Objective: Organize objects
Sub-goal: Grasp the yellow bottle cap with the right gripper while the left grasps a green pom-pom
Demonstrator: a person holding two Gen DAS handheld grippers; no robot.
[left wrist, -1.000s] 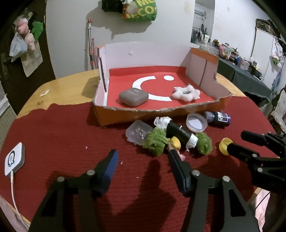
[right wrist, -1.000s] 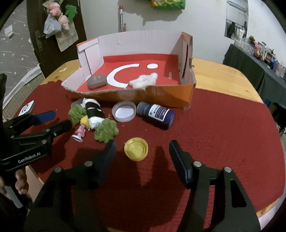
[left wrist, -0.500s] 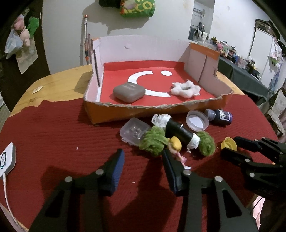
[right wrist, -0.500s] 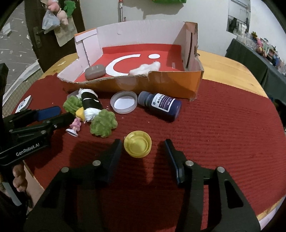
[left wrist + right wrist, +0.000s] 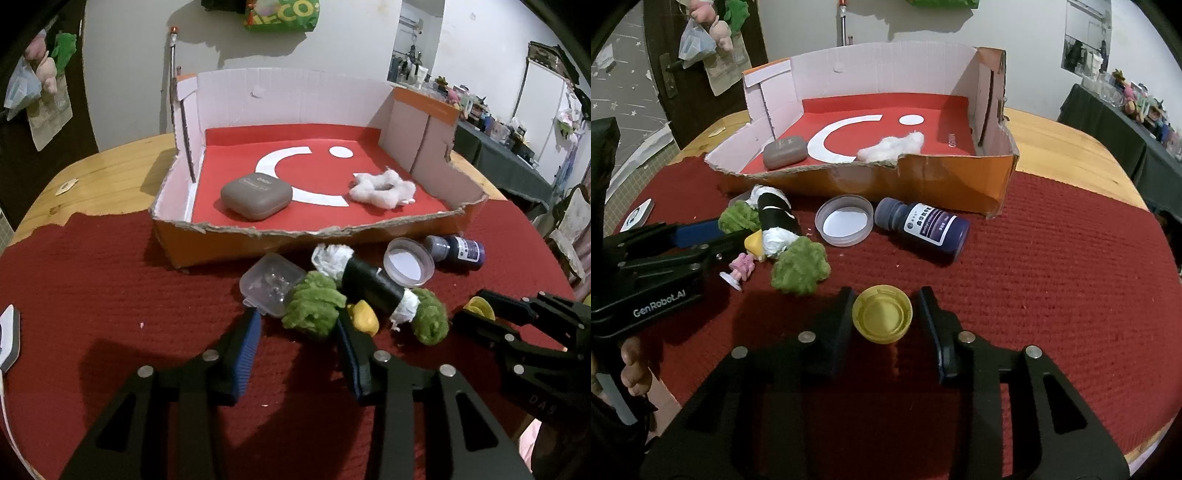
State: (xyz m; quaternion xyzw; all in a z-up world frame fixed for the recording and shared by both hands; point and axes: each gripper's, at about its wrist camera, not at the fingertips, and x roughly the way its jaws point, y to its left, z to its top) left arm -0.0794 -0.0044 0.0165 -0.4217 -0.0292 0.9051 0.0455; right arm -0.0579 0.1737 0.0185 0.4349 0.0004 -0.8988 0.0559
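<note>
While the right gripper (image 5: 886,306) has just been closing its jaws, the yellow cap (image 5: 882,314) lies between them on the red mat (image 5: 1052,295) near the bench's front edge; the left finger looks to touch the cap's rim, and a sliver of mat shows beside the right finger, so the jaws are not yet clamped on it. The left gripper (image 5: 295,328) has likewise been narrowing its jaws, and these stand part-open around the near side of a green fuzzy ball (image 5: 314,304), not pressing it. Its right finger lies against the yellow-haired figurine (image 5: 748,254), which is outside the jaws. Just behind lie a clear plastic case (image 5: 271,282), a black roll with white ends (image 5: 369,282), a second green ball (image 5: 430,319), a translucent lid (image 5: 408,256) and a dark blue bottle (image 5: 456,251) on its side. Farther back, the torn cardboard box (image 5: 295,240) holds a grey case (image 5: 255,195) and a white fluffy ring (image 5: 382,188).
</note>
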